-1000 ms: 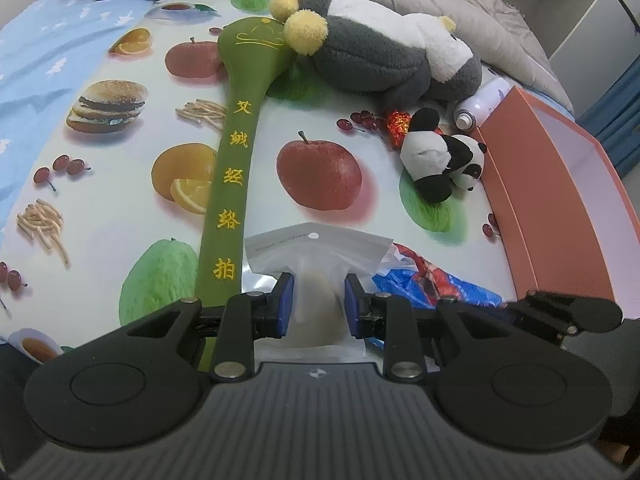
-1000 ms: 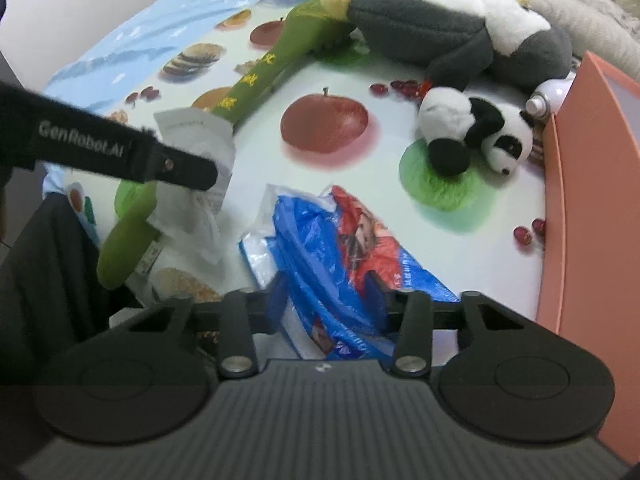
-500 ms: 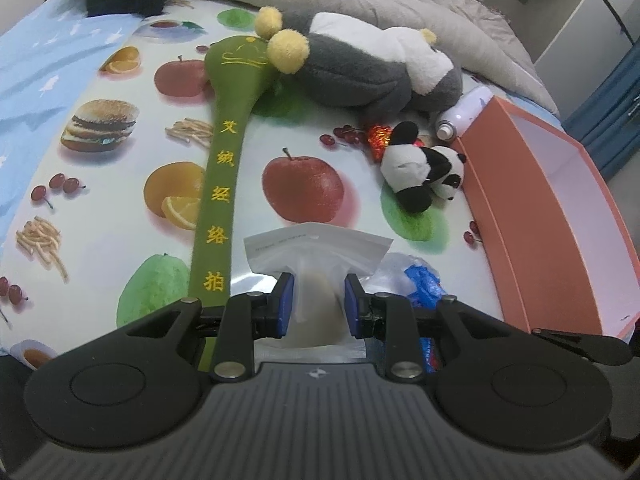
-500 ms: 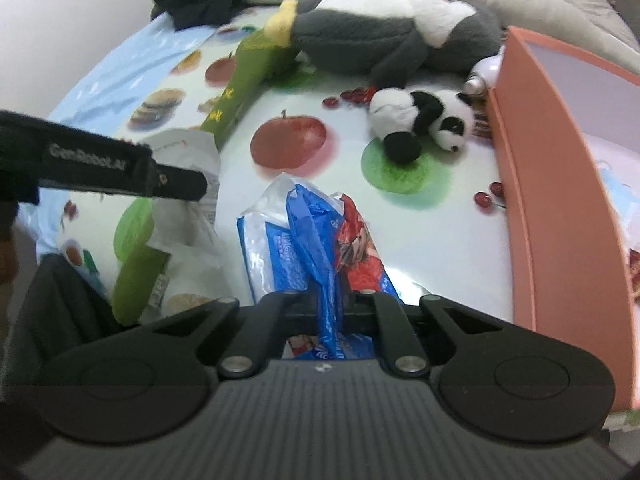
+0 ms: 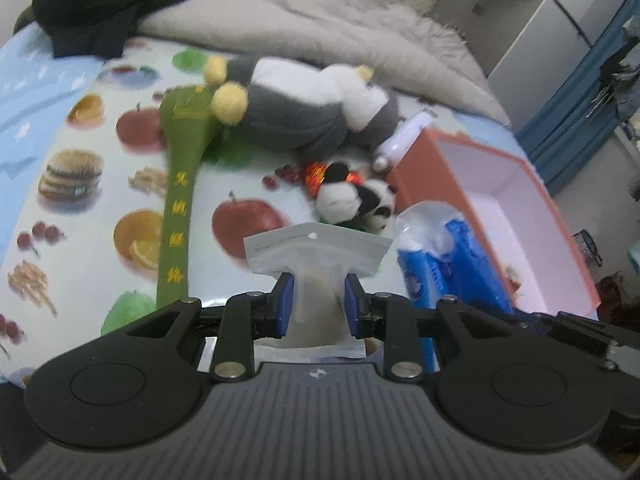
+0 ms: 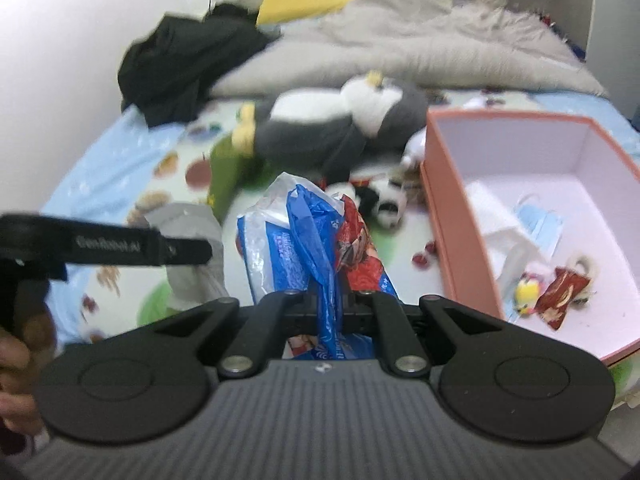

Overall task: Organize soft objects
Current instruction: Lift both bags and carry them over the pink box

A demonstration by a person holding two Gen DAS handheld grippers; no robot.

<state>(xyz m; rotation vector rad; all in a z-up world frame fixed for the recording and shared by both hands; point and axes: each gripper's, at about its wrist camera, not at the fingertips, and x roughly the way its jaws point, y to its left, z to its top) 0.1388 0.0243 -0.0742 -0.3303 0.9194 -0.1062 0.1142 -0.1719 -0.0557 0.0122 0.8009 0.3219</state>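
Note:
My left gripper (image 5: 318, 300) is shut on a translucent white zip pouch (image 5: 316, 248) and holds it above the fruit-print cloth (image 5: 80, 240). My right gripper (image 6: 328, 308) is shut on a blue and red plastic bag (image 6: 308, 236), lifted off the bed; the bag also shows in the left wrist view (image 5: 436, 256). The salmon-pink open box (image 6: 452, 216) stands to the right with masks and small toys inside. A small panda plush (image 5: 356, 200), a big grey and white plush (image 5: 316, 108) and a long green fabric bat (image 5: 180, 184) lie on the cloth.
A white spray bottle (image 5: 404, 136) lies by the box's far corner. A red foil wrapper (image 5: 316, 172) sits next to the small panda. A grey blanket (image 5: 340, 28) and black clothes (image 5: 104, 4) are at the back. A blue curtain (image 5: 580, 92) hangs on the right.
Both grippers have risen away from the bed. My right gripper closed on the blue bag and lifted it, moving towards the pink box, whose inside now shows.

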